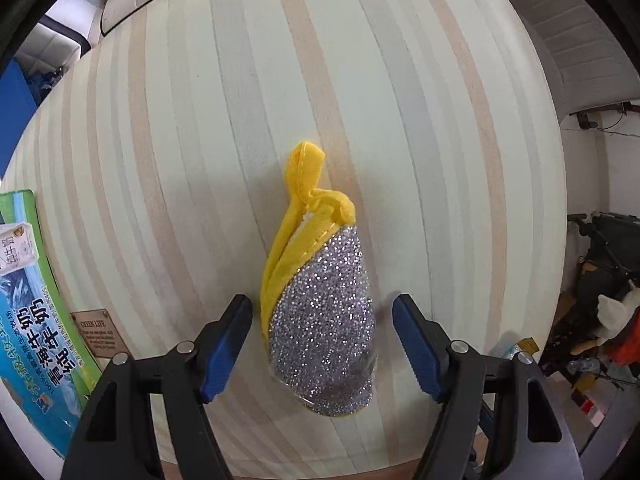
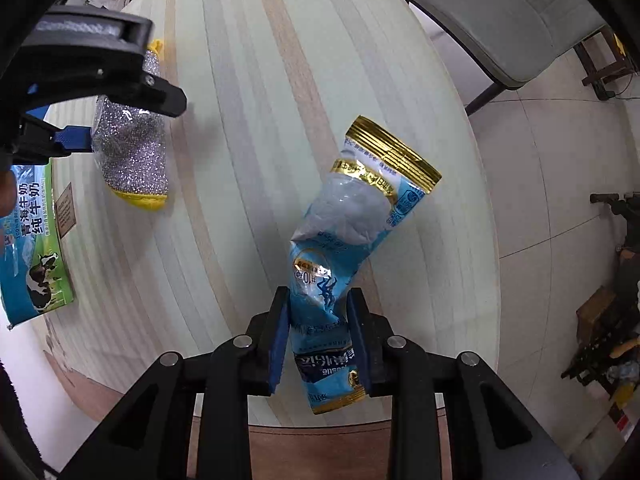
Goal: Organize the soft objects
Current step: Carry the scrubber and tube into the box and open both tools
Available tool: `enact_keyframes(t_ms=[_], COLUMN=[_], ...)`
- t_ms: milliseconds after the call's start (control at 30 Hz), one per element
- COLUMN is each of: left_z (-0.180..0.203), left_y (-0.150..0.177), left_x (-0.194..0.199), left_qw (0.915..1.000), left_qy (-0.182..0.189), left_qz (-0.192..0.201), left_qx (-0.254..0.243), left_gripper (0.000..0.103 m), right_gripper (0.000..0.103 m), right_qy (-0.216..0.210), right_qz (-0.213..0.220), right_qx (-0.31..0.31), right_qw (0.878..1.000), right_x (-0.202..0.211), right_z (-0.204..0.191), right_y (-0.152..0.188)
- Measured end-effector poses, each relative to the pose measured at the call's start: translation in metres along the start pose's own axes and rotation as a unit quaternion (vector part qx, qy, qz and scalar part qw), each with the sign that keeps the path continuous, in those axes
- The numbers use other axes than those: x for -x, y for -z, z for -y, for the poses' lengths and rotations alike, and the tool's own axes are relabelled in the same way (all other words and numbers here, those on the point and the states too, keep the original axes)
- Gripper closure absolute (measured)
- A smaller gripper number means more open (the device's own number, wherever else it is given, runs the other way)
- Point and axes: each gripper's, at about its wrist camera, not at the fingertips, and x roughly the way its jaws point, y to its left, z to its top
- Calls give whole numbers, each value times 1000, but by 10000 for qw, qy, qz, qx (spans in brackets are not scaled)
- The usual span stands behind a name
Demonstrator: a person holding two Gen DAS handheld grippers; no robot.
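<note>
Right wrist cam: your right gripper (image 2: 320, 340) squeezes the crinkly, light pouch (image 2: 344, 248). Left gripper (image 1: 322, 344) w/ jaws apart; grab the squishy sparkly sponge (image 1: 324, 320) mid-body.

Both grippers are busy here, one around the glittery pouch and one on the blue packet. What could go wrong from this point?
1. The left gripper is open, fingers either side of the silver glitter pouch with yellow trim; its tapered shape may squirt out as they close.
2. The right gripper pinches only the lower end of the crumpled blue plastic packet with gold seal, so the free end could sag or slip.
3. The green-and-blue milk carton box lies close by the left gripper and may be bumped.
</note>
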Motion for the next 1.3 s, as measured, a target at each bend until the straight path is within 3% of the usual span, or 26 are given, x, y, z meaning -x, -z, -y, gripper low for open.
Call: enact_keyframes(t_ms=[67,133,300,400,567,800,967,1133,1300], left_z=[5,9,-6,-30,-96,-220,-312,-383,-434], left_y=[4,11,39,69,139,227,269,263,242], left_x=[2,7,11,31,92,169,201,200,164], left_qw=[9998,9995,9993,9968,9850,9657,9545,9565,9658], left_qy=[-101,-109,39,469,994,1104,864,312,-81], left_qz=[147,287,378,570,1202,1953,2374,2373,1940], left_qx=[-40,-77,57,293,738,1307,1586,1666,1716], left_gripper=[40,59,61,61,61,61,61,60,60], right_gripper=[72,72,75,76,76,76,76,76,76], right_qy=[37,124,413,96,-333,-1041,-1481,-1178,-333], right_qz=[18,52,129,23,318,738,972,1191,1104], right_qx=[16,73,299,167,404,1180,1768,2199,2454], right_qw=[10000,9999,9986,9998,9981,9848,9682,9610,9625], right_x=[0,-2,4,9,49,130,181,196,164], right_z=[0,0,-14,-20,-56,-160,-259,-345,-415], right_y=[-3,-3,1,7,26,60,79,80,55])
